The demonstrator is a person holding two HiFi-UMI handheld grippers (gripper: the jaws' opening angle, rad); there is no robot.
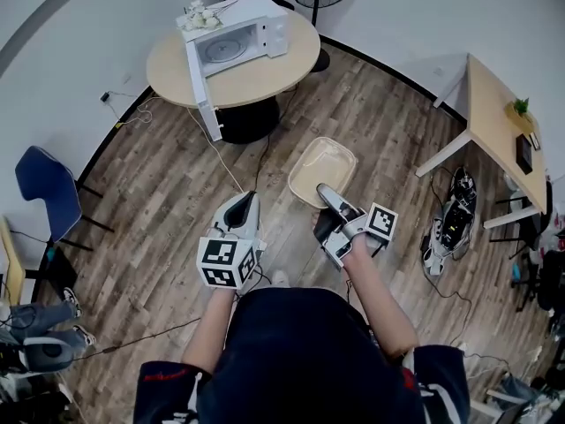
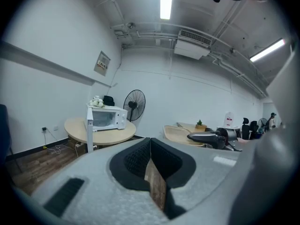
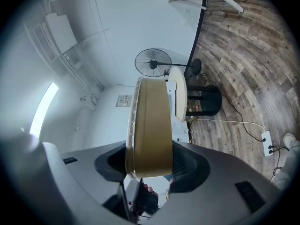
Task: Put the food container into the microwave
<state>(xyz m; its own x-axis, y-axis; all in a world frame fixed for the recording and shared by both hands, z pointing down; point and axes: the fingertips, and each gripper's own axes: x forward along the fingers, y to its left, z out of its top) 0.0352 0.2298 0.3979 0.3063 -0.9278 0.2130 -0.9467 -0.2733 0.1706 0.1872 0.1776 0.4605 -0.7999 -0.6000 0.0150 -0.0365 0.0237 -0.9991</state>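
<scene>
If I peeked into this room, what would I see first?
Probably the tan food container, held out over the wooden floor by the right gripper, whose jaws are clamped on its near end. Next comes the white microwave on the round table ahead, its door swung wide open. The left gripper is shut and empty.

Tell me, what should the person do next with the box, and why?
Probably carry the food container forward to the microwave. The right gripper is clamped on the container's rim, the microwave's door already stands open, and a stretch of wooden floor lies between the container and the microwave.
</scene>
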